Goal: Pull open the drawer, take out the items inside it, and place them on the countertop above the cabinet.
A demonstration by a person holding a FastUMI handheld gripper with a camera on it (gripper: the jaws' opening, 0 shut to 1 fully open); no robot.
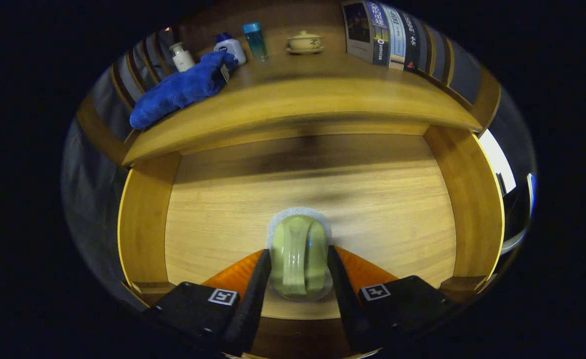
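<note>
Gripper [299, 271] is clamping a pale green cup [298, 257], both fingers pressing its sides, holding it over the open wooden drawer [372, 199]. Countertop [323, 99] above is carrying a blue towel [183, 89], white pump bottle [182, 56], white jar [230, 47], teal bottle [255, 41], lidded teacup [304, 42] and books [387, 35].

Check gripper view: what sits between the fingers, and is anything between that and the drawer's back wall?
A pale green roll sits between the gripper fingers, both pressing on it. Beyond it, the gripper view shows bare drawer floor up to the back wall.
</note>
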